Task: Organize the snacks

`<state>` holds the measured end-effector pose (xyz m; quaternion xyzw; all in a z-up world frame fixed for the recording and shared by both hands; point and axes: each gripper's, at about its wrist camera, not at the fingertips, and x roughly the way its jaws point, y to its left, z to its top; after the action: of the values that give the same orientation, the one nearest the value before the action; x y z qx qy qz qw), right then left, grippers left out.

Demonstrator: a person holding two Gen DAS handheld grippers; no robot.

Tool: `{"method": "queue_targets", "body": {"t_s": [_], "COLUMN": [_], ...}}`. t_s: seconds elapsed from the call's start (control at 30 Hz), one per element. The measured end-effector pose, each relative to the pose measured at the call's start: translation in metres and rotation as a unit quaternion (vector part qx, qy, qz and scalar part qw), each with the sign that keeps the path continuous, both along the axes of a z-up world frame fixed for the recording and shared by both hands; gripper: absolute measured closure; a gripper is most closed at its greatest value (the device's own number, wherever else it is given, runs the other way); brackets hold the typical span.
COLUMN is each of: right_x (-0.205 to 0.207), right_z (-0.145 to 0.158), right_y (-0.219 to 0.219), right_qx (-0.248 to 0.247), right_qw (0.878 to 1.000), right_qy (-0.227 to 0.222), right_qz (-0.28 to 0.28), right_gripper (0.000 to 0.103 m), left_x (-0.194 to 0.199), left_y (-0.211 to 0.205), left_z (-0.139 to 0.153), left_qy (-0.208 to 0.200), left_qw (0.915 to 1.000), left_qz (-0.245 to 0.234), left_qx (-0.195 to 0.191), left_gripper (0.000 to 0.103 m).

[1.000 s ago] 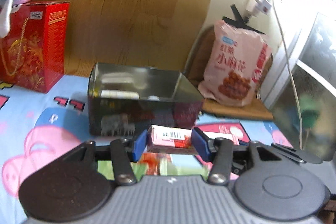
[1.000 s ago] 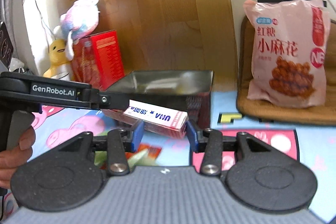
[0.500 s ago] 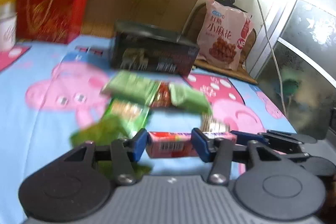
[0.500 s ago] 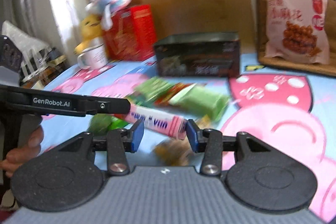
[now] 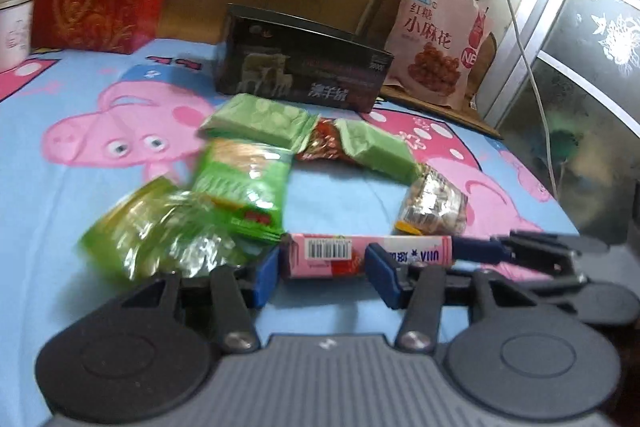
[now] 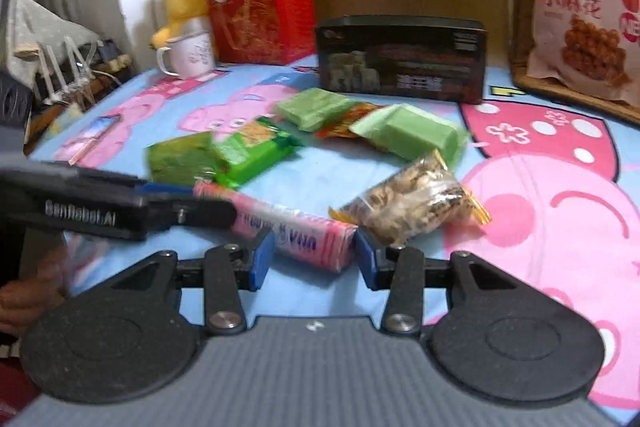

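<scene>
while both clamp one pink snack box (image 5: 328, 255), left gripper (image 5: 322, 273), right gripper (image 6: 314, 254)

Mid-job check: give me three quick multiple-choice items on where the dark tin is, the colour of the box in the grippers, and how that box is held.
1. The dark tin stands:
A. beyond the loose snack packs
B. on the red box
C. under the mug

2. The long box held in the grippers is:
A. blue
B. pink
C. black

3. That box is:
A. lying loose on the sheet
B. held at one end only
C. held at both ends, left gripper and right gripper

Answers:
1 A, the green packs lie nearer the camera than the tin.
2 B, its wrapper is pink with a barcode.
3 C, each view shows blue fingers against one end.
</scene>
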<state>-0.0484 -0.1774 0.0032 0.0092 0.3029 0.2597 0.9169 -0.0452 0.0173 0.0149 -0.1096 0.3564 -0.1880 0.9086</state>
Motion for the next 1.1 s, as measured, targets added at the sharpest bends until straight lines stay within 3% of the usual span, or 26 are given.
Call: {"method": "queue_targets", "body": {"t_s": [0.27,0.43,0.57,0.73,0.97,1.1], "right_x": [0.010,0.012,0.012,0.023,0.030,0.032], "right_z": [0.002,0.016,0.025,0.017,0.002,-0.005], "right_y": [-0.021,-0.046,-0.069,-0.085,-0.081,-0.070], "right_qx": [0.031,0.073,0.091,0.080,0.068,0.066], "right_qw": [0.999,0.997,0.995,0.994,0.996,0.997], "right_qy": [0.020,0.015,-0.007,0.002,0.029,0.023], "right_qz": [-0.012,-0.002,-0.028,-0.072,-0.053,-0.046], "right_gripper": [0.050,0.050,0.050,0.049,0.049,0.049], "left_x": [0.019,0.010,0.023,0.056,0.082,0.091], "left_y": [-0.003,0.026,0.033,-0.007,-0.062,-0.079], "left_z": [0.002,0.019,0.035,0.032,0.015,-0.001], "left_qy": [0.015,-0.009,-0.010,0.029,0.058,0.074], "left_qw": [0.9996,0.9984,0.9947,0.9908,0.9834,0.9828], "left_qz": [-0.022,-0.022,-0.034,-0.085,-0.147,-0.151], "left_qx": [-0.013,-0.051,-0.097,-0.101,-0.088,-0.076], "left_gripper": [0.053,0.051,0.051,0.051,0.049,0.051]}}
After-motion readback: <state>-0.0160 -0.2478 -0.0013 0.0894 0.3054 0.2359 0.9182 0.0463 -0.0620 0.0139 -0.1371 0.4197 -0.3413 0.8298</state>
